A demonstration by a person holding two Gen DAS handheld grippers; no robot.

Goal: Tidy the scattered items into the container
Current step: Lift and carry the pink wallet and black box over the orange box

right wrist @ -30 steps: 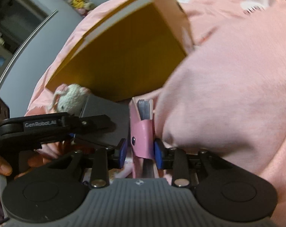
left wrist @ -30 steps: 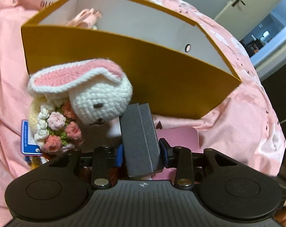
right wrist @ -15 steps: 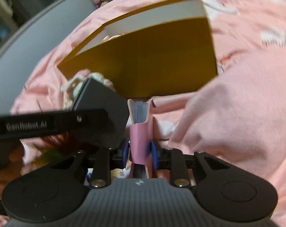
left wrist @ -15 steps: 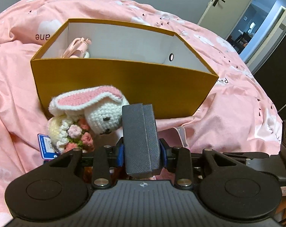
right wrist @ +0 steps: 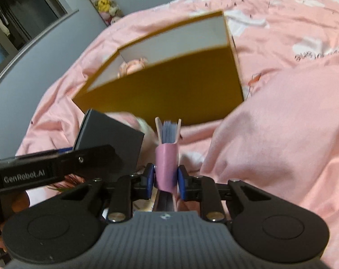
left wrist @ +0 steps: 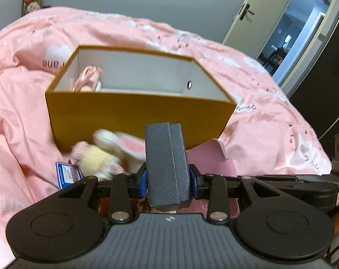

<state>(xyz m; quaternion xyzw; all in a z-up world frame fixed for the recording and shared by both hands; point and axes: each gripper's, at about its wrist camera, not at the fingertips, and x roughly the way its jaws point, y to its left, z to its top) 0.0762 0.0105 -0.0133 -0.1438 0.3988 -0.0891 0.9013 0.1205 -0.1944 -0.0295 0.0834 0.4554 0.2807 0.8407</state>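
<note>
My left gripper (left wrist: pixel 167 178) is shut on a dark grey case (left wrist: pixel 166 163) and holds it up in front of the yellow box (left wrist: pixel 138 109). My right gripper (right wrist: pixel 166 179) is shut on a pink notebook (right wrist: pixel 167 163), held upright below the box (right wrist: pixel 169 85). The grey case also shows in the right wrist view (right wrist: pixel 108 134). The box is open, white inside, with a pink item (left wrist: pixel 88 80) in its far left corner. A crochet rabbit (left wrist: pixel 104 152) lies on the bed against the box's front wall, blurred.
A blue and white tag (left wrist: pixel 67 173) lies left of the rabbit. The pink bedding (left wrist: pixel 21 112) is rumpled, with a raised fold (right wrist: pixel 281 123) right of the box. A door (left wrist: pixel 259 13) stands open at the back right.
Both grippers have risen and pulled back with their loads, so the box's open top shows more. The rabbit now appears lower and blurred.
</note>
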